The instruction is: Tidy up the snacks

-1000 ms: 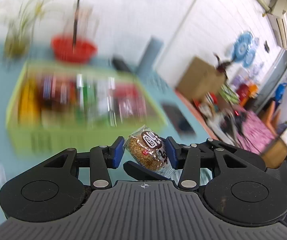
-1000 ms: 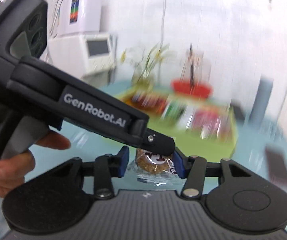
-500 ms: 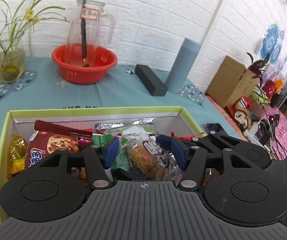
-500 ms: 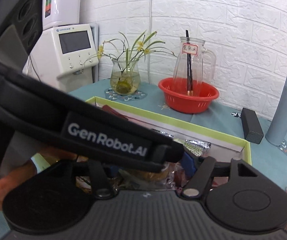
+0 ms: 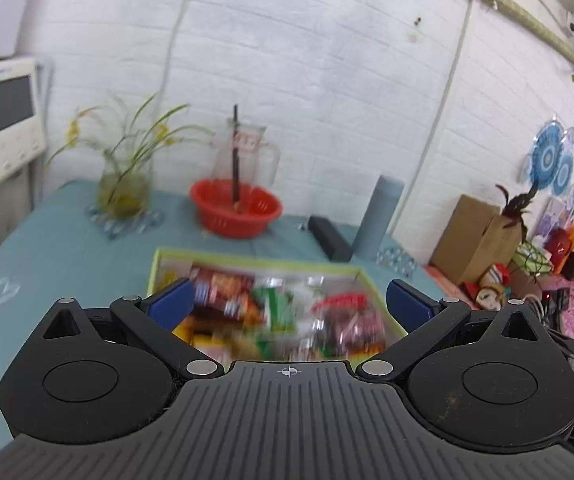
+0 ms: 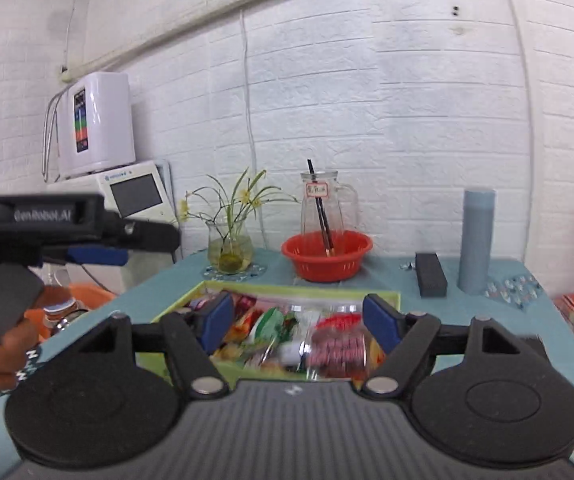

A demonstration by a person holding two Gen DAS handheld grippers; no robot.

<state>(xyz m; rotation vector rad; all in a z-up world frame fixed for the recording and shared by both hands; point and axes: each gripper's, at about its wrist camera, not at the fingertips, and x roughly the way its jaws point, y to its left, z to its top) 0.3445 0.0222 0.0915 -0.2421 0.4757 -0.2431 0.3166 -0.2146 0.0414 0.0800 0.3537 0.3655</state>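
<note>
I hold both grippers above the table, facing the box point(image 5: 154, 270) at 12 o'clock, where the snacks point(image 6: 287, 332) lie heaped. My left gripper point(image 5: 289, 300) is spread wide with nothing in it; my right gripper point(image 6: 298, 322) is also parted and bare. I judge both stay clear so a next packet can be picked.

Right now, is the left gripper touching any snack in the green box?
Apart. In the left wrist view the left gripper has its jaws wide open with nothing between them, raised above the snacks in the green box.
</note>
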